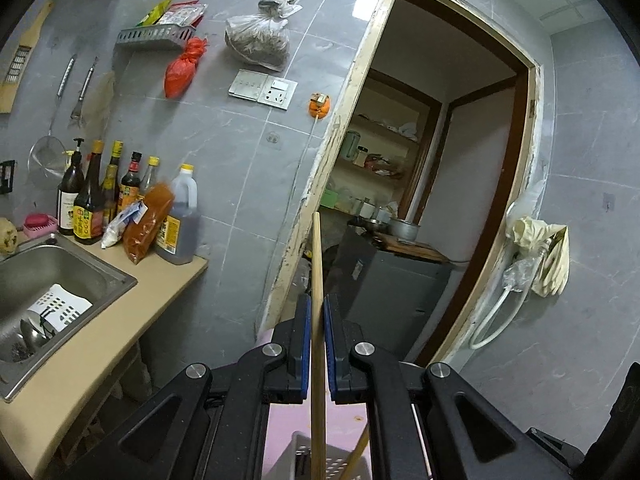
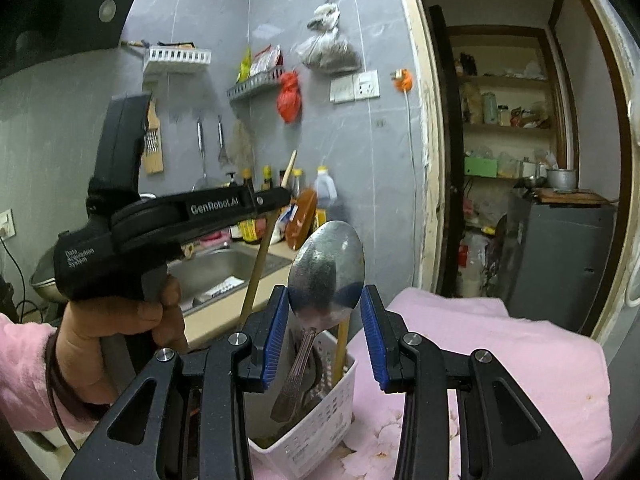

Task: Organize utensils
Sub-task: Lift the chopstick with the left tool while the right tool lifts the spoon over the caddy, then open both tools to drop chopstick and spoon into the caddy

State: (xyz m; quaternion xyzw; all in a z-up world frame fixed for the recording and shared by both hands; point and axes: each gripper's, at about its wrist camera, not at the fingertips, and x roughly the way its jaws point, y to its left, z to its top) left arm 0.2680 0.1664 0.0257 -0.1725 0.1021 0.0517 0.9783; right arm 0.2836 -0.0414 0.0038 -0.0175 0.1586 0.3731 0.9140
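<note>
Two utensils are in the air at this moment. One is a plain pale wooden stick [image 1: 318, 320], thin and straight like a chopstick; the other is a steel spoon [image 2: 326, 272] with a dull, scratched bowl and a patterned handle.

In the left wrist view, the left gripper [image 1: 317, 312] is clenched on the wooden stick, its blue pads pressed against both sides of it. In the right wrist view a hand [image 2: 120, 332] in a pink sleeve holds this gripper by its black handle, almost level, above the edge of the counter [image 2: 216, 316] beside the sink [image 2: 224, 264].

The stick stands nearly upright, tilted a little. Its upper end rises above the jaws and its lower end goes down toward the white slotted basket [image 2: 320, 428].

The right gripper [image 2: 325, 320] has its jaws partly apart, with the spoon's bowl between the blue pads. Whether the pads really press on the bowl I cannot tell. The spoon is upright, bowl on top, handle pointing down into the basket, which sits on a pink cloth [image 2: 500, 360]. A second wooden stick [image 2: 341, 344] stands in the basket.
</note>
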